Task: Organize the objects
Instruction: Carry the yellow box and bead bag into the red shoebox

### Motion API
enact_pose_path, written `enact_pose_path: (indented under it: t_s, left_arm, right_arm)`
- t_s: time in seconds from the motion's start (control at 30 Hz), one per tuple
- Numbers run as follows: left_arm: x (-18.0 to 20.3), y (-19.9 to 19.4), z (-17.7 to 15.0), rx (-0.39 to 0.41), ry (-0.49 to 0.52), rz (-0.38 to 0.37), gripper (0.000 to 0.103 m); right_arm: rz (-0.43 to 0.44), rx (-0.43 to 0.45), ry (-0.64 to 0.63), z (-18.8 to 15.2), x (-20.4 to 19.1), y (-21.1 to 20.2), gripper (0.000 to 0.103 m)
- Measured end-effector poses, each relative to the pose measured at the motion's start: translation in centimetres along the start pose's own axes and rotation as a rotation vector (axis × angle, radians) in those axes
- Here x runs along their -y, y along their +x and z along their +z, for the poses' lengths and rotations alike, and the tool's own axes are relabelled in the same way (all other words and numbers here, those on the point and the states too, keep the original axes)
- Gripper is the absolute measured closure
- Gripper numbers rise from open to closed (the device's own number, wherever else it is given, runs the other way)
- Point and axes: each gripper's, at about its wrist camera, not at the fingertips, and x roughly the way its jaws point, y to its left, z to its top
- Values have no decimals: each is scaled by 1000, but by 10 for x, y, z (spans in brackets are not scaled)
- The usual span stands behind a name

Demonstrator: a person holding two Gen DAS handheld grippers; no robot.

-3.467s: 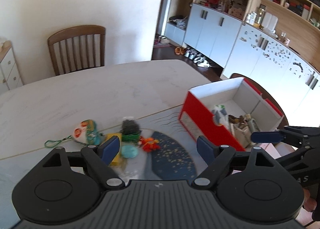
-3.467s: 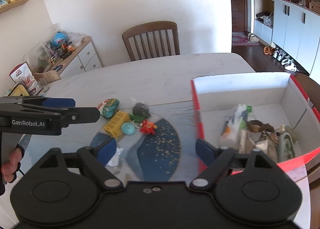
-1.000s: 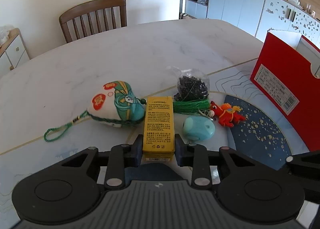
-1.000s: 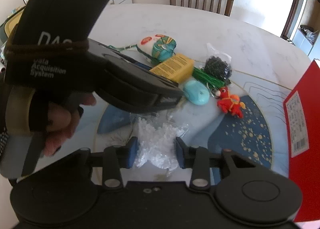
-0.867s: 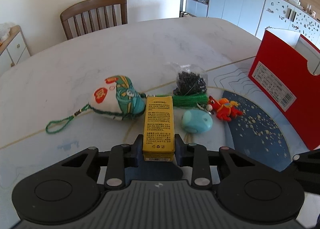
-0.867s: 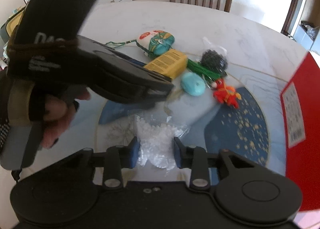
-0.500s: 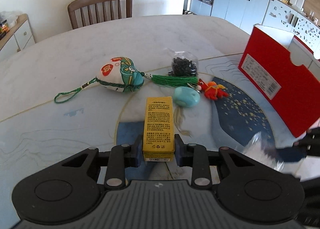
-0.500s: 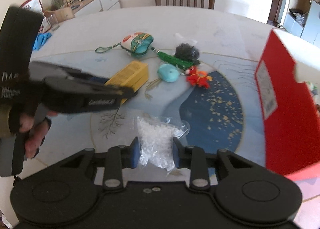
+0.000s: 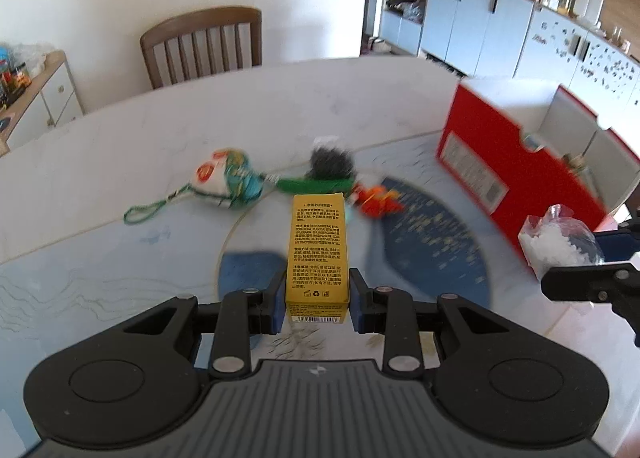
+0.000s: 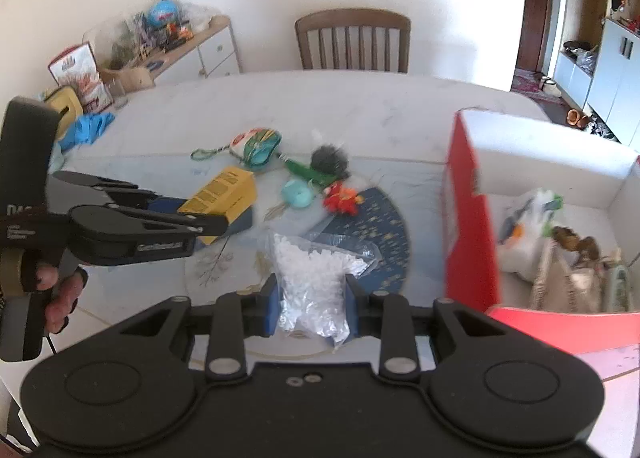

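Your left gripper grasps the yellow carton; your right gripper pinches the bag of white pellets. Clear the red box wall, then lower inside.

A home dining room: marble table, wooden chair, cluttered sideboard, wall cabinets.

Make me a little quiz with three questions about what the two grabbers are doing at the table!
1. What does the left gripper hold?
2. True or false: the right gripper is open, holding nothing.
3. Which side of the red box do the loose toys lie on in the right wrist view: A left, B right?

Key:
1. The yellow carton.
2. False; it is shut on the bag of white pellets.
3. A.
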Motion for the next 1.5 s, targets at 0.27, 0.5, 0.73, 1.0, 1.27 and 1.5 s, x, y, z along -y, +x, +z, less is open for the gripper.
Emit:
enact_pose_path:
  t_s: [0.27,0.5,0.73,1.0,1.27,1.5]
  left_arm:
    - [39,-29,27,53,1,-59,74]
    - [85,-38,48,83,28,-123,74]
    - [137,-28,70,92,71,-156,74]
    - [191,0,94,71,97,-168,74]
    - [233,40,115,22,120,-179,73]
    - [263,77,123,-36,163,-174,74]
  right_arm:
    - [-30,40,29,6,42,-31,73]
    - [-52,64,38,5,81,-52,73]
    - [-88,85,83,1,133,-67,73]
    - [-135,100,107,0,194,-73,73]
    - [-158,73,131,9,244,-52,73]
    - [-160,31,124,17,264,-21,73]
